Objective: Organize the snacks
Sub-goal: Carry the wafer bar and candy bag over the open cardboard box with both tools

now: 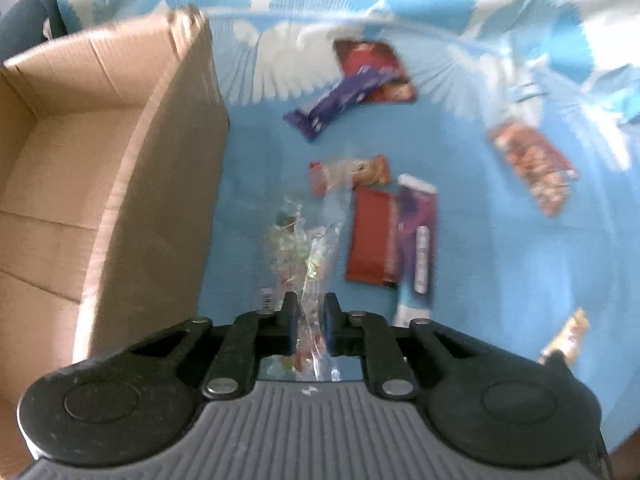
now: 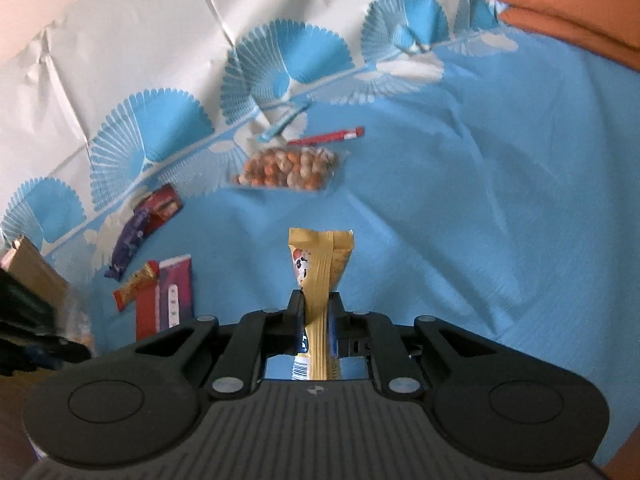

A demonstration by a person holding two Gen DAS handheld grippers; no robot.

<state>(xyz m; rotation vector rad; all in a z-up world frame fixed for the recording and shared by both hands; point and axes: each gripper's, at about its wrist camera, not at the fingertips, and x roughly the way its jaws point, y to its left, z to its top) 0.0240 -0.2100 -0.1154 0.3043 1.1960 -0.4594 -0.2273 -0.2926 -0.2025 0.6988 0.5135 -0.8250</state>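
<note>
Left wrist view: left gripper clamped on clear candy bag, beside cardboard box. Transfer step; next, carry over box wall.

Right wrist view: right gripper clamped on yellow snack bar, above blue tablecloth. Next, move toward box.

The blue cloth with white fan print carries a cardboard box at left, purple bar, red packet, purple packet beside it, and nut bag.
</note>
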